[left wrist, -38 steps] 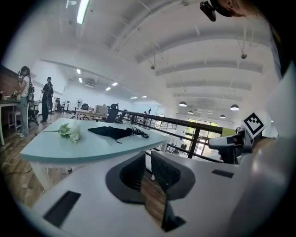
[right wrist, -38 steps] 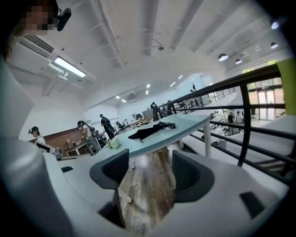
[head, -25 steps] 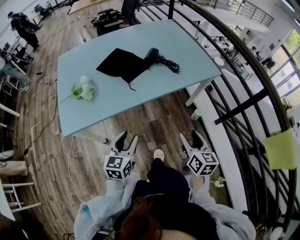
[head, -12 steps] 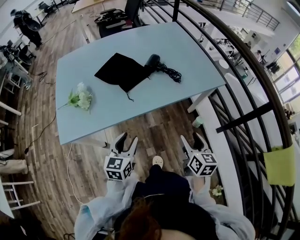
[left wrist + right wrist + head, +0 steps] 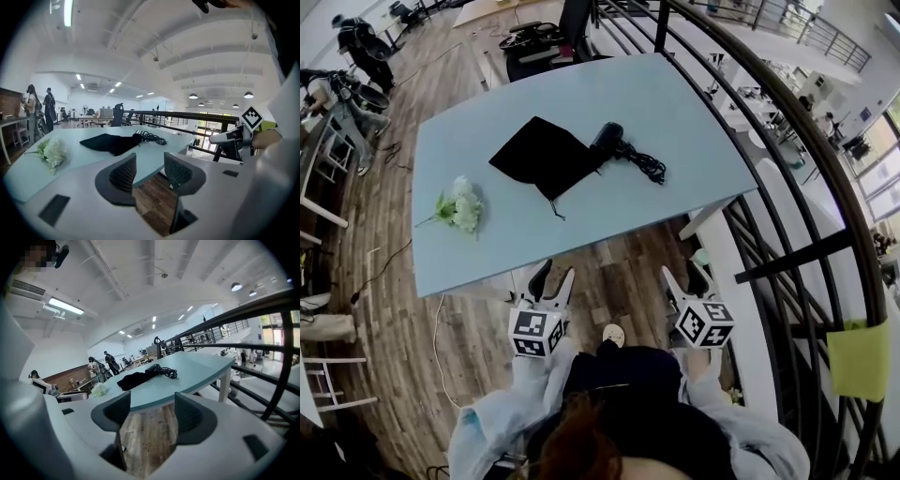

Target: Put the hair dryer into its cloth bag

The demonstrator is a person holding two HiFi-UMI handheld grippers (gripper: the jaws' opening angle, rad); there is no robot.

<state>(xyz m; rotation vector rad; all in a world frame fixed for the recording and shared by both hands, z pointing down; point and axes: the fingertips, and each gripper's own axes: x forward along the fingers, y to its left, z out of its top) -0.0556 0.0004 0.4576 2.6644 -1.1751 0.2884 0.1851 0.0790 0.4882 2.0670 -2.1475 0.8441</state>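
A black cloth bag (image 5: pixel 542 157) lies flat on the pale blue table (image 5: pixel 675 112), its drawstring trailing toward the near edge. Right beside it lies the black hair dryer (image 5: pixel 606 139), its coiled cord (image 5: pixel 643 164) on the right. Both also show in the left gripper view as bag (image 5: pixel 108 142) and dryer (image 5: pixel 137 137), and in the right gripper view as bag (image 5: pixel 132 379) and dryer (image 5: pixel 154 371). My left gripper (image 5: pixel 551 279) and right gripper (image 5: pixel 683 278) hang over the wooden floor just short of the table's near edge, both open and empty.
A bunch of white flowers (image 5: pixel 459 205) lies at the table's left. A dark metal railing (image 5: pixel 787 211) runs along the right. An office chair (image 5: pixel 539 37) stands beyond the table. People stand at the far left (image 5: pixel 358 47). My shoe (image 5: pixel 618 334) shows below.
Both grippers and I have come closer to the table; its near edge now stands just ahead of the fingertips. Bag, dryer and flowers lie as before.
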